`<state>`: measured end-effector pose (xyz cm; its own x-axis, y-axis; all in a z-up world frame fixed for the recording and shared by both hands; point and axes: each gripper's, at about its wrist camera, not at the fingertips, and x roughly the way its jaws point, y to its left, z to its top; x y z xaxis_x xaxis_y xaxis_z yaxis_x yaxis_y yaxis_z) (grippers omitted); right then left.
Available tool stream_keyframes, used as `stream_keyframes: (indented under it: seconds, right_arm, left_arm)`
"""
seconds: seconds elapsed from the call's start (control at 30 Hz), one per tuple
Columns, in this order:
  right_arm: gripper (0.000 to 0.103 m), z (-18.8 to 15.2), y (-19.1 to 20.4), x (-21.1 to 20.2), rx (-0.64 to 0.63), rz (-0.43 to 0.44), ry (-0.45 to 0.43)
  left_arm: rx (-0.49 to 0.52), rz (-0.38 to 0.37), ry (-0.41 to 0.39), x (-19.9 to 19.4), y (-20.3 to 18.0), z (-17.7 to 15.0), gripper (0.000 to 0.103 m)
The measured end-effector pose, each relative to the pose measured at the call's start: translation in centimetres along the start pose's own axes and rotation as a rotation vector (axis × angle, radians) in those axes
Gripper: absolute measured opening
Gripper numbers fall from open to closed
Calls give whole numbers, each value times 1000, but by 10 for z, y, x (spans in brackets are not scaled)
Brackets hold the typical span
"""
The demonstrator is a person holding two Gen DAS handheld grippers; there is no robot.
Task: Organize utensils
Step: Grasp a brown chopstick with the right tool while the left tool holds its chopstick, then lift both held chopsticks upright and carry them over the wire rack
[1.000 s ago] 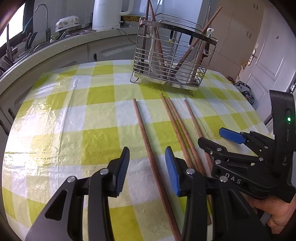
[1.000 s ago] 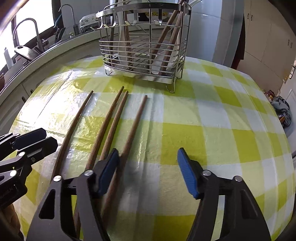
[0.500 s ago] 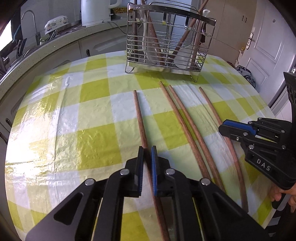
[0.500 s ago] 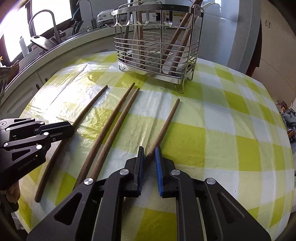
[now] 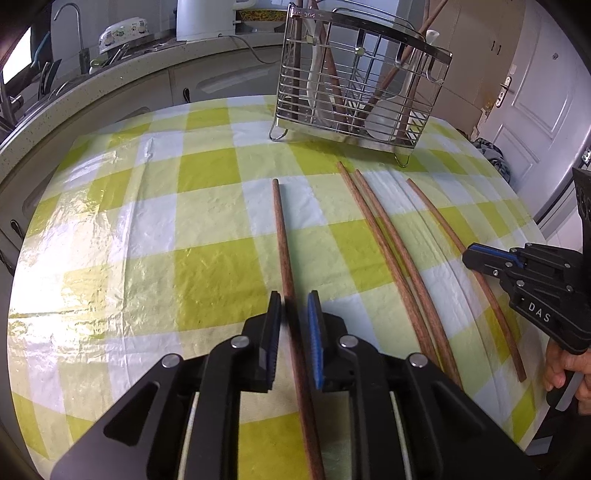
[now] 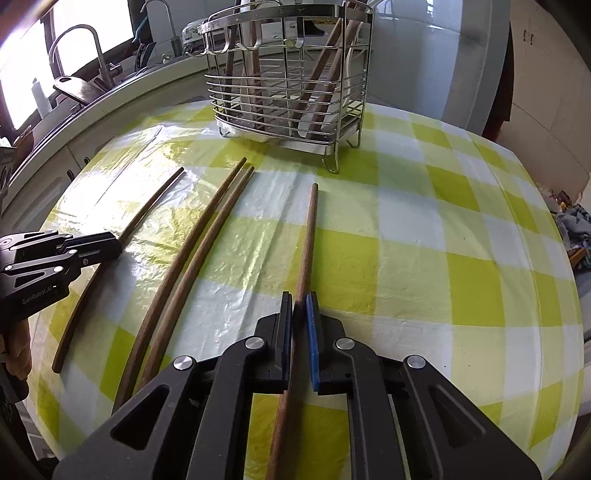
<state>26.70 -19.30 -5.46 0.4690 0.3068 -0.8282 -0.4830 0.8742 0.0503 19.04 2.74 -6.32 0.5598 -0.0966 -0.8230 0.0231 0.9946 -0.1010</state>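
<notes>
Several long wooden chopsticks lie on the yellow-checked tablecloth (image 5: 203,266) in front of a steel wire utensil rack (image 5: 354,85). My left gripper (image 5: 294,306) is shut on the leftmost chopstick (image 5: 282,236). My right gripper (image 6: 299,306) is shut on the rightmost chopstick (image 6: 308,236). Two chopsticks (image 5: 388,243) lie side by side between them, also in the right wrist view (image 6: 199,254). The rack (image 6: 288,85) holds wooden utensils and a white spoon. Each gripper shows in the other's view, the right one (image 5: 476,254) and the left one (image 6: 110,245).
A kitchen counter with a sink and tap (image 5: 74,33) curves behind the table. A white kettle (image 5: 203,18) stands on it. A white door (image 5: 532,92) is at the right. The table edge (image 6: 576,332) drops off at the right.
Both grippers went from wide open to shut, each on a chopstick. Both views moved slightly since half a second ago.
</notes>
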Motion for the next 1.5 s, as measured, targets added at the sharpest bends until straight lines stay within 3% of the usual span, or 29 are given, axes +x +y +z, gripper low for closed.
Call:
stream_keyframes:
  seconds: [0.5,0.6,0.77,1.07,1.5]
  right_arm:
    - [11,11,1,8,11,-52,4]
    - [11,11,3,8,0,-58,7]
    - [8,9,-1,5,27,-31,0]
    - [7,12,-4,-28,45,-5,-64]
    - [7,20,1,-114,48,-12,-218]
  left_arm:
    - [49,63,18,10,-11,14,16]
    - [68,87,24,12,-12,16,8]
    - [42,56,19,8,-8,13,7]
    - [23,57,-68,-34,-4,15,7]
    - [22,37,-220,-103,-19,28,7]
